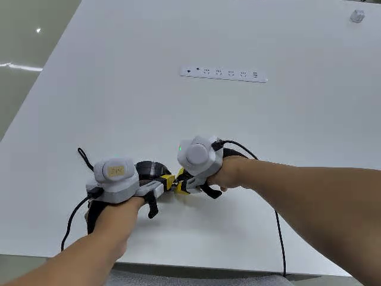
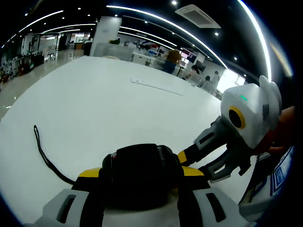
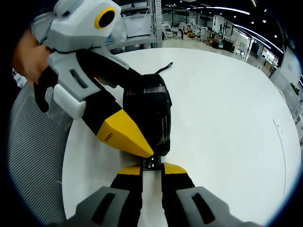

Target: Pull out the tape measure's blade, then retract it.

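A black tape measure (image 1: pixel 150 169) lies near the front edge of the white table (image 1: pixel 178 113). My left gripper (image 1: pixel 158 185) is shut on its body, which sits between the yellow-tipped jaws in the left gripper view (image 2: pixel 141 177). The case's black wrist cord (image 2: pixel 43 153) trails to the left. My right gripper (image 1: pixel 180 186) meets it from the right, jaws nearly together on the small metal blade hook (image 3: pixel 151 163) at the case's mouth. In the right gripper view the tape measure (image 3: pixel 150 111) stands just ahead of my right gripper (image 3: pixel 152 169). Very little blade shows.
A white power strip (image 1: pixel 223 73) lies further back at the table's middle. A small grey object (image 1: pixel 356 16) sits at the far right corner. Black cables (image 1: pixel 277 229) run from both grippers over the front edge. Shelves and desks fill the room beyond.
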Demonstrator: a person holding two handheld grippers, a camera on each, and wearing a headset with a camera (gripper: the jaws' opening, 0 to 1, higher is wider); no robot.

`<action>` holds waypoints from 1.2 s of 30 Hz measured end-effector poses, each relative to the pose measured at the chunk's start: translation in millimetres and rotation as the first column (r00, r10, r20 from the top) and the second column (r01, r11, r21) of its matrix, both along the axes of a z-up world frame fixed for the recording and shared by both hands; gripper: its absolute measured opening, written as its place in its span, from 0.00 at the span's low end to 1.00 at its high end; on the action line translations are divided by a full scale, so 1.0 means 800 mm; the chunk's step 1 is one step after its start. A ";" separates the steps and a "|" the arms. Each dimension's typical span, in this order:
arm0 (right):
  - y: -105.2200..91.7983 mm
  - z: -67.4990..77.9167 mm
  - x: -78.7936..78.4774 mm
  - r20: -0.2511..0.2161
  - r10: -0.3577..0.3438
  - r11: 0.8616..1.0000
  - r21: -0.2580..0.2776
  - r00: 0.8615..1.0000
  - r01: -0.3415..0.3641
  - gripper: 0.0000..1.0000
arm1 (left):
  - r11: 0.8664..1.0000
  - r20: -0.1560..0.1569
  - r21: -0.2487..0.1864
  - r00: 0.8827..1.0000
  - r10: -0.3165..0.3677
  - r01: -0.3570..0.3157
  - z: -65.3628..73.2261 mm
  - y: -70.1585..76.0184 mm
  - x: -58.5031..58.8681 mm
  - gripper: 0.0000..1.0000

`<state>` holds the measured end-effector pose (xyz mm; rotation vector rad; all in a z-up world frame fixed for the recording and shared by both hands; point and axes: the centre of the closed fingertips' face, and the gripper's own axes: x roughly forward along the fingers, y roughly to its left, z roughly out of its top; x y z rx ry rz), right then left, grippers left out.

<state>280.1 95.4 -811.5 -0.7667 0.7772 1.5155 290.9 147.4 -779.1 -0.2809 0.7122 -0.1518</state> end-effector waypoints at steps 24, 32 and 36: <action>0.008 0.002 0.000 -0.021 0.058 0.998 0.036 0.998 -0.058 0.14 | 0.999 -0.016 -0.038 1.000 -0.013 0.013 0.000 0.000 0.001 0.59; 0.009 0.003 -0.001 -0.015 0.041 0.998 0.042 0.999 -0.041 0.15 | 0.999 -0.018 -0.035 1.000 -0.011 0.010 -0.001 0.000 0.001 0.59; 0.004 0.003 -0.002 -0.018 0.014 0.999 0.036 1.000 -0.013 0.26 | 0.999 -0.013 -0.036 1.000 -0.007 0.006 -0.001 0.000 0.001 0.60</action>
